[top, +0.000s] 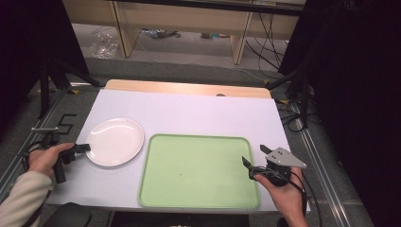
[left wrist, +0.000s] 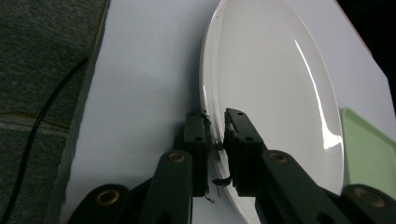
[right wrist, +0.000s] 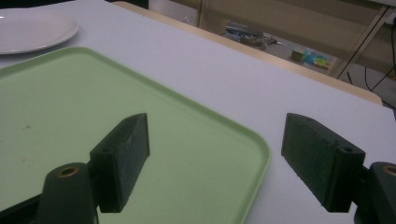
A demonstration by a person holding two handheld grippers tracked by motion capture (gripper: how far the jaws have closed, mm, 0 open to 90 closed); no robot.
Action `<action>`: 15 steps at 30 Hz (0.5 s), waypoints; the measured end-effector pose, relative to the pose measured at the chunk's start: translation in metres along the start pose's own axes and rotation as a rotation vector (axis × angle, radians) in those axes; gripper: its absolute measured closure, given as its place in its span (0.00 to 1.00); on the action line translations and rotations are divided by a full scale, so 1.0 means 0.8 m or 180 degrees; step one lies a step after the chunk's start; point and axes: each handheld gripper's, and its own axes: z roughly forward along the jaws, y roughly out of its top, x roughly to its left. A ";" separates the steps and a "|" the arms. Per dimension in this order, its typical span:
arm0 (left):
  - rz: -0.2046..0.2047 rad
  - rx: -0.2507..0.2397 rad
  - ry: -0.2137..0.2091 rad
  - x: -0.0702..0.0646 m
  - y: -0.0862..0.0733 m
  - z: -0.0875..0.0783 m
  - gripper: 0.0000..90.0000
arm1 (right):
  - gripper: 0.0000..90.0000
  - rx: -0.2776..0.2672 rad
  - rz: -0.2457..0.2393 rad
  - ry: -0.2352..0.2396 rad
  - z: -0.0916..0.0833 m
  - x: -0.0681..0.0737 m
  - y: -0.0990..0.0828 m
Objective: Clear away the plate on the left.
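Note:
A white plate (top: 115, 141) lies on the left part of the white table, just left of a light green tray (top: 198, 171). My left gripper (top: 85, 148) is shut on the plate's left rim; in the left gripper view its two black jaws pinch the rim of the plate (left wrist: 275, 88) at the left gripper (left wrist: 216, 135). My right gripper (top: 254, 157) hovers at the tray's right edge, held by a hand. In the right gripper view the right gripper (right wrist: 217, 158) stands wide open above the corner of the tray (right wrist: 70, 107), nothing between its jaws.
The white table top (top: 189, 111) has a wooden strip along its far edge. Past the table stand wooden shelf legs and loose cables on the floor. A black cable (left wrist: 37, 135) runs along the carpet left of the table edge.

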 end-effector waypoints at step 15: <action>0.0009 -0.0244 -0.0461 -0.014 0.004 -0.023 0.97 | 0.27 -0.0013 0.0069 0.0028 -0.001 0.000 0.000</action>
